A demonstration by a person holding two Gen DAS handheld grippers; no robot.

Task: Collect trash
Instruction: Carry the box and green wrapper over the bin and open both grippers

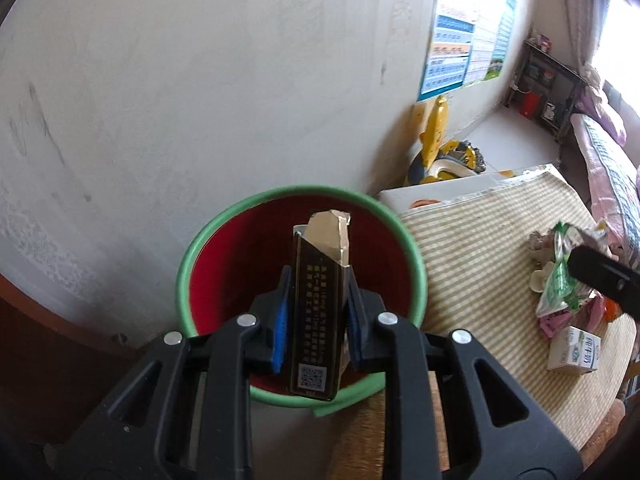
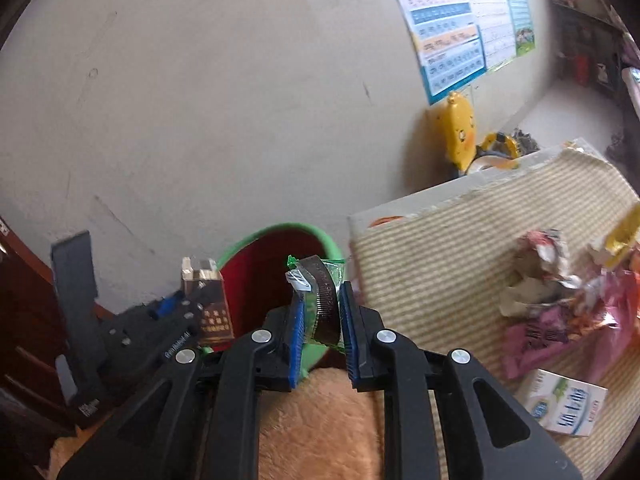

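Left gripper [image 1: 316,304], clamped on an upright cigarette pack [image 1: 318,300], hangs directly above the bin [image 1: 200,248]; right gripper [image 2: 320,320], clamped on a green wrapper [image 2: 322,300], sits nearer its rim.

Black plastic left gripper [image 1: 316,300], right gripper [image 2: 322,316], blue ribbed fingers [image 1: 280,320], silver rivets

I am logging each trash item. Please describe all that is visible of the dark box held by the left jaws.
The cigarette box is dark, slim cardboard with gold print and a QR code. Its lid is open, showing gold foil lining. It stands upright, clamped between the left gripper pads, above the red bin.
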